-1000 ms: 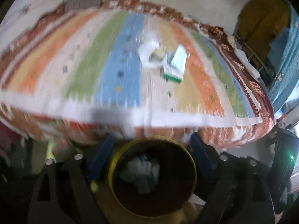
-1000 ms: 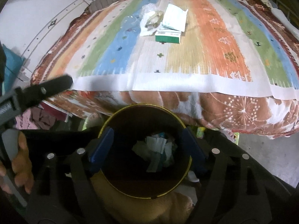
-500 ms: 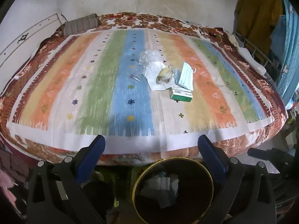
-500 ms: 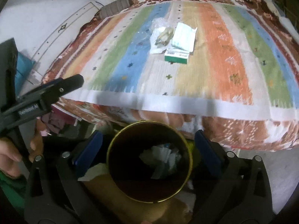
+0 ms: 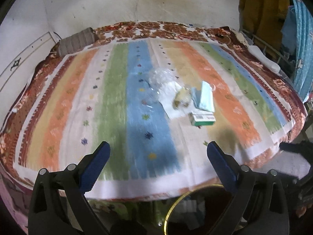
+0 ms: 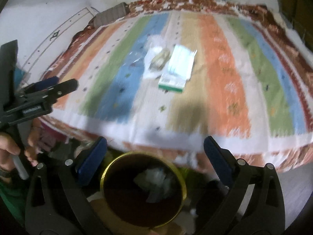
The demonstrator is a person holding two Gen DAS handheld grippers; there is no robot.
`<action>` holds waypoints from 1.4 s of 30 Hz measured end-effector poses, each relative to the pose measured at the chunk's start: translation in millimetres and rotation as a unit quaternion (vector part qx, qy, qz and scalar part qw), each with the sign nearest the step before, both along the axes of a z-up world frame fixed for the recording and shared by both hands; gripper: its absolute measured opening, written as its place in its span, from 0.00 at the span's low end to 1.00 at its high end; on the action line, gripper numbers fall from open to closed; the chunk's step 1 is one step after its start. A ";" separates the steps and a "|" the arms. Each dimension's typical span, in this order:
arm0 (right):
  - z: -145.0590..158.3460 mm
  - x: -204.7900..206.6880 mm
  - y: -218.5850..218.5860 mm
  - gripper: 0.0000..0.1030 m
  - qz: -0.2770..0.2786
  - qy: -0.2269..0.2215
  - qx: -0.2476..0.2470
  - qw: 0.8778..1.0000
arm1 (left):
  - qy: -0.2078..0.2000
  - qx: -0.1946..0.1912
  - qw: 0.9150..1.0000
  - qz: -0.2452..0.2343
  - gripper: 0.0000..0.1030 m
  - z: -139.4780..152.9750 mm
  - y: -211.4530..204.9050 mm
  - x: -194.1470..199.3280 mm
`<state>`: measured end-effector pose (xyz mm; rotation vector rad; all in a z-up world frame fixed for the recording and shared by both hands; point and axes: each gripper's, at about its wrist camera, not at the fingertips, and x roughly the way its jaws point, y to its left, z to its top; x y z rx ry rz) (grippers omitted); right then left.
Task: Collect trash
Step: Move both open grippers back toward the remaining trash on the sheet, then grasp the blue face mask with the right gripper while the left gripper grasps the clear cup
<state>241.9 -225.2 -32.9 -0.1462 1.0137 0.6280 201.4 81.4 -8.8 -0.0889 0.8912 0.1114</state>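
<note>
Beyond the bed's (image 5: 58, 117) near edge, your left gripper (image 5: 158, 160) and right gripper (image 6: 155, 152) had just spread empty; the clustered face mask (image 6: 182, 62) and green carton (image 6: 172, 83) could snag together.

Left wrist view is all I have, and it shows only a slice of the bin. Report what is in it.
Observer: Right wrist view shows the bin whole: crumpled white trash lies at the bottom, and there is room left.
Operator: Give me the right gripper.
Observer: The right gripper hangs over the bin. Its jaws have just been opening, and nothing is between them.
Operator: Now show me my own gripper from outside.
Observer: The left gripper is at the picture's left edge, its jaws just opened and empty, pointing toward the blanket. A hand grips its handle.
</note>
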 end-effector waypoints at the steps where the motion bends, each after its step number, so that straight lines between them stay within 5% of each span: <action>1: -1.6 5.2 -0.7 0.91 -0.007 -0.001 -0.003 1.000 | -0.002 0.001 1.000 0.000 0.94 -1.3 4.2 4.6; 9: -11.2 55.9 16.0 0.91 -0.010 0.018 0.023 1.000 | 0.009 -0.009 1.000 0.002 0.94 -23.2 24.1 25.8; 13: -16.0 69.3 25.9 0.91 -0.018 0.007 0.012 1.000 | 0.038 -0.056 0.998 0.006 0.94 -41.7 38.3 39.7; 27: -34.7 121.6 55.9 0.88 -0.036 -0.001 0.009 0.999 | 0.048 -0.032 0.998 -0.040 0.94 -74.6 32.6 93.4; 31: -45.3 142.0 62.9 0.81 -0.045 -0.024 -0.004 0.999 | 0.040 -0.024 0.998 -0.036 0.94 -78.8 38.2 107.5; 42: -75.0 195.4 91.8 0.74 -0.077 0.002 -0.018 0.997 | 0.044 0.025 0.995 -0.080 0.94 -108.7 41.8 150.8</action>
